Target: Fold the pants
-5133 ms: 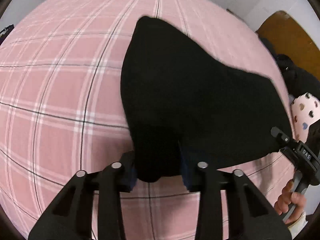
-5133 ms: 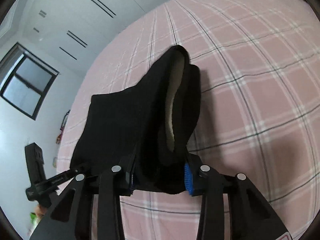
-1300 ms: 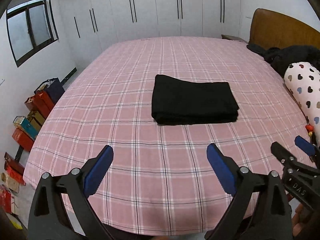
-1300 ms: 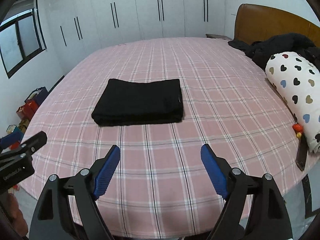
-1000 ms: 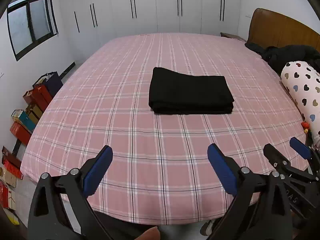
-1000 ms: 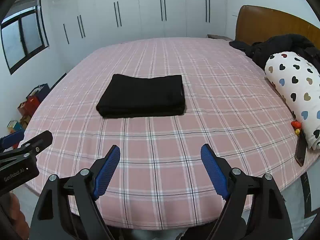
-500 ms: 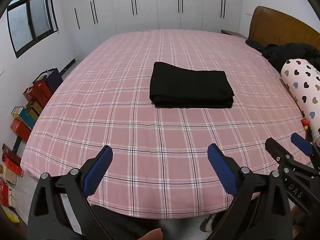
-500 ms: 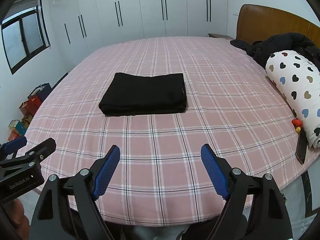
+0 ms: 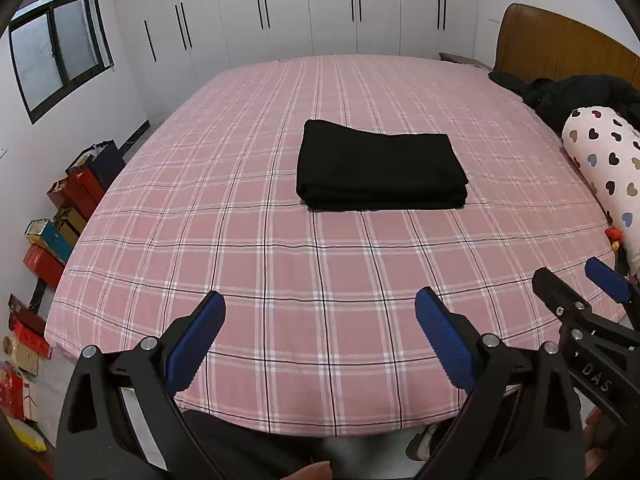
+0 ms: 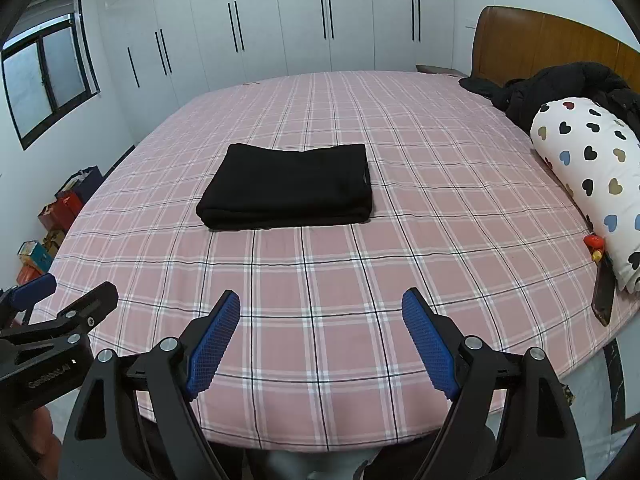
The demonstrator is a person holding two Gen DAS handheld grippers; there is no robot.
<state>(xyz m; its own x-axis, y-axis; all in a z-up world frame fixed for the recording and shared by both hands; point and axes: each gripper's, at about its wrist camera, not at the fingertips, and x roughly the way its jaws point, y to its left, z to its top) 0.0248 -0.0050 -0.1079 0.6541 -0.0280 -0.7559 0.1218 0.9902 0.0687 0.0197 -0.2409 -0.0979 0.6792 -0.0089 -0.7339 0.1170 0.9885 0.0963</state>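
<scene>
The black pants (image 9: 380, 168) lie folded into a flat rectangle in the middle of the pink plaid bed (image 9: 280, 280); they also show in the right wrist view (image 10: 286, 186). My left gripper (image 9: 320, 312) is open and empty, held back over the near edge of the bed, well clear of the pants. My right gripper (image 10: 320, 308) is open and empty too, also at the near edge. Each gripper shows at the side of the other's view.
A heart-print bolster (image 10: 588, 176) and a dark jacket (image 10: 560, 84) lie at the right by the wooden headboard (image 10: 552, 40). A phone (image 10: 604, 292) lies on the bed's right edge. Boxes and bags (image 9: 60, 216) line the floor at left. White wardrobes (image 9: 320, 12) stand behind.
Five seconds ago both grippers were shut on the pants, lifting them. Since then the pants lie folded and released; both grippers are open and have barely shifted in the last second.
</scene>
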